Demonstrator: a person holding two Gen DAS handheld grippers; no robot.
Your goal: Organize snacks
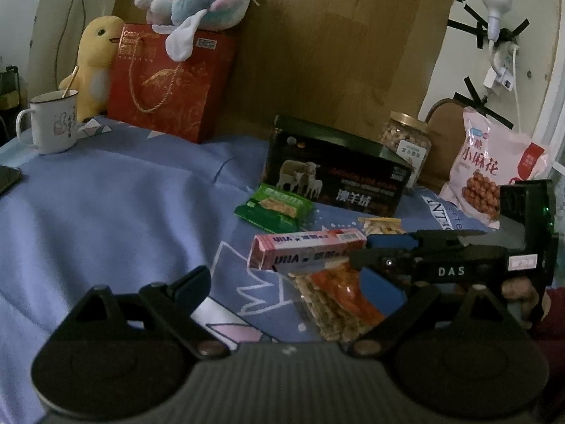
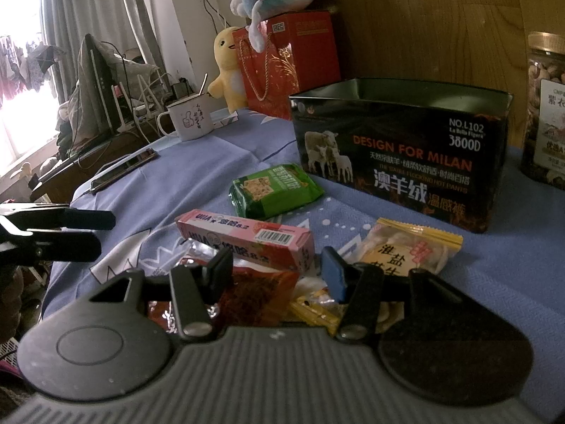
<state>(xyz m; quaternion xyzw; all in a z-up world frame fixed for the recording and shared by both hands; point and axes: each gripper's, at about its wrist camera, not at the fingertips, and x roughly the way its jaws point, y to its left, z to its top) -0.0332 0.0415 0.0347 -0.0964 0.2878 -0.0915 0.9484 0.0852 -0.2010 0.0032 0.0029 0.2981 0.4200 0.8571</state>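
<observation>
1. Your right gripper (image 2: 273,268) stood spread over the snack pile, its fingers either side of a red-orange packet (image 2: 261,288) and gripping nothing.
2. Your left gripper (image 1: 293,282) was spread wide too, empty above the blue cloth (image 1: 123,212).
3. The pink carton (image 2: 247,240) lay just in front of the black tin (image 2: 399,148), resting on the red-orange packet.
4. A green biscuit packet (image 2: 275,190) lay between the pink carton and the black tin, close to the tin's front left corner.
5. A yellow-edged packet (image 2: 406,247) lay in front of the black tin, beside the pink carton.
6. The nut jar (image 1: 406,141) stood behind the black tin's right end, with a pink snack bag (image 1: 491,162) further right.
7. Far left of the black tin stood a white mug (image 2: 190,120) and a red gift bag (image 2: 286,60).
</observation>
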